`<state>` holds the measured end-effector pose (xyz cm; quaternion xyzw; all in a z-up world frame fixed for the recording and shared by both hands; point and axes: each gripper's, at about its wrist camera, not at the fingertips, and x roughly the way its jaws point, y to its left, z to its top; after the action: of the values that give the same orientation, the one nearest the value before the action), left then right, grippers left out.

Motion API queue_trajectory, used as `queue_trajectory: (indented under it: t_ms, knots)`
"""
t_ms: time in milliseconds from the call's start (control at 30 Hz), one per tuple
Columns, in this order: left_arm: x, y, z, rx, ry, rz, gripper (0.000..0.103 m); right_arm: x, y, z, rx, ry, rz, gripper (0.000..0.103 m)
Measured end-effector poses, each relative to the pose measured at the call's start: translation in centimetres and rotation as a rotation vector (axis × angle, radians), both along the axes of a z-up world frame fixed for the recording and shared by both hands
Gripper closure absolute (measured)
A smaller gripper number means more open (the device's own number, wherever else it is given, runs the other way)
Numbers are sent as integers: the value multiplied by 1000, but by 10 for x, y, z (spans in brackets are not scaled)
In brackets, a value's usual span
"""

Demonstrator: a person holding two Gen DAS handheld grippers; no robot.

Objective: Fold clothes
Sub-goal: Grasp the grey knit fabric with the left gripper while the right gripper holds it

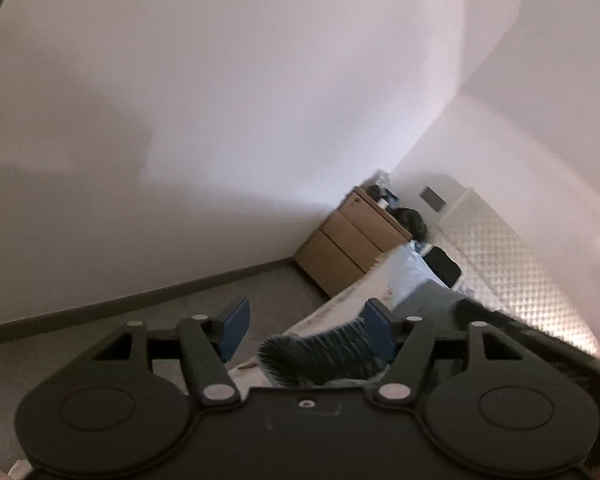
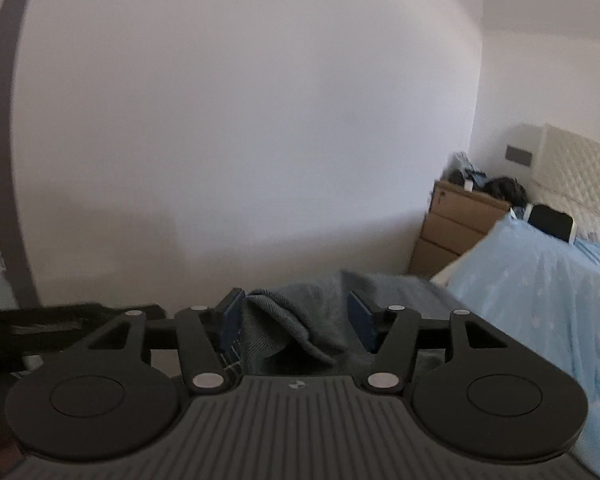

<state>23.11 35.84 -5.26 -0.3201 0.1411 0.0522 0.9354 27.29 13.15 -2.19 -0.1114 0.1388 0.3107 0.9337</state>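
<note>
grey cloth loose between both pairs of fingers, a fold step just let go

grey knit fabric is the thing being worked, and it lies on the near end of the bed, close under both tools.

on the left, the left gripper [image 1: 306, 330] is rolled over so the whole room leans in its view. its blue pads stand well apart; a dark ribbed cuff [image 1: 320, 354] of the grey garment [image 1: 436, 296] sits in the gap and leans against the right-hand pad, while the other pad hangs clear of it. nothing is pinched there.

further right, the right gripper [image 2: 298, 318] sits level and points slightly down. its pads are apart too, with a soft hump of the grey cloth [image 2: 296, 320] bunched between them. the cloth brushes the left pad, but i see no squeeze on it.

beyond them the pale blue bedspread [image 2: 540, 292], the wooden drawers [image 2: 452, 224] and the quilted headboard [image 2: 580, 168] fill the right side.

to my eye this is a release at the end of one fold, or a regrip. the next move calls for finding a clean edge or corner, closing on it, and pulling the cloth flat before doubling it over. how neat the fold lies, i cannot see from here.
</note>
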Motion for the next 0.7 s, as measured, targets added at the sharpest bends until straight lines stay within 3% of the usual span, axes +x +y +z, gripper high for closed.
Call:
queue_trajectory:
  t_ms: [133,333,500,600,633,700]
  knots:
    - [3,-16,4,22,-36,-65,37,-36,-44,21,28,-49,33,43]
    - [17,-51,9,35,-58,-155,36,-80,-96,0,-19,-109,-46,39]
    - [35,-78,5,78,-30,-137,36,-67,-125,-29,7,-14,-177,40]
    - [34,-82,4,73,-43,-114,38,-63,-129,-40,62,-4,-189,40]
    - [28,-83,3,71,-50,-107,41,-62,-126,-44,60,-19,-187,41]
    - [30,-87,4,101,-60,-98,51,-64,-118,-48,19,-49,-188,55]
